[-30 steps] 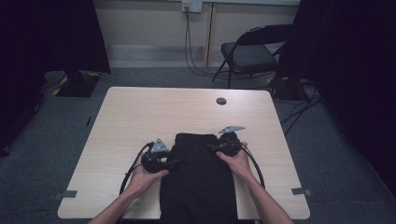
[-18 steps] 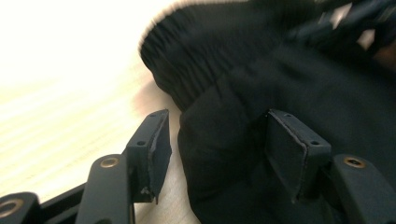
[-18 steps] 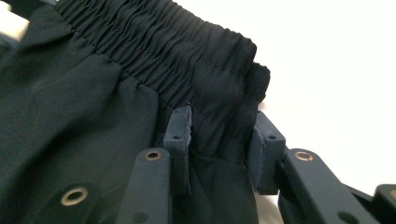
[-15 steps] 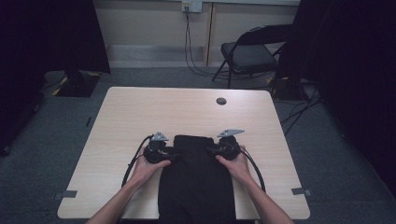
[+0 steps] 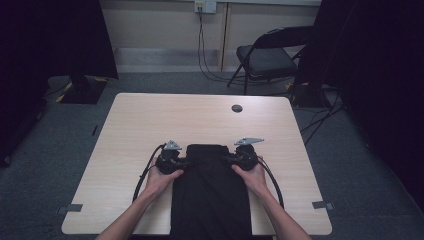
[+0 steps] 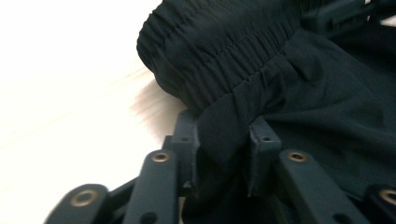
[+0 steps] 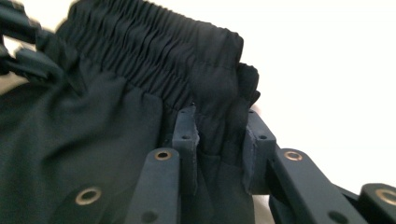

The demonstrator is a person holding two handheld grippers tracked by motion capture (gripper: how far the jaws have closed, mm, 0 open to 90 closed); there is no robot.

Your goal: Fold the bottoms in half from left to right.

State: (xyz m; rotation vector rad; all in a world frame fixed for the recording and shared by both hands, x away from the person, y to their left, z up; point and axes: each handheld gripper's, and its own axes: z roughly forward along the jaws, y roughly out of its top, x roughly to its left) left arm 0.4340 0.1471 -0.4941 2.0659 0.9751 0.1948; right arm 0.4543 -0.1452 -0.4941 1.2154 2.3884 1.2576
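Note:
A black garment (image 5: pixel 210 190) with a gathered elastic waistband (image 6: pixel 219 51) lies on the table's near half and hangs over the front edge. My left gripper (image 5: pixel 182 161) is shut on the waistband's left corner, cloth pinched between its jaws (image 6: pixel 222 140). On the opposite corner my right gripper (image 5: pixel 229 159) is shut the same way, with the waistband (image 7: pixel 154 51) bunched between its jaws (image 7: pixel 219 135). Both hands hold the grippers facing inward towards each other across the garment.
The light wooden table (image 5: pixel 165 120) has a round black cable cap (image 5: pixel 237 108) near its far edge. A black folding chair (image 5: pixel 272 55) stands behind the table at the right. Dark curtains flank the room. Tape marks (image 5: pixel 320 204) sit at the table's near corners.
Both grippers have pulled the waistband a little farther up the table, away from the person, and the garment lies straighter.

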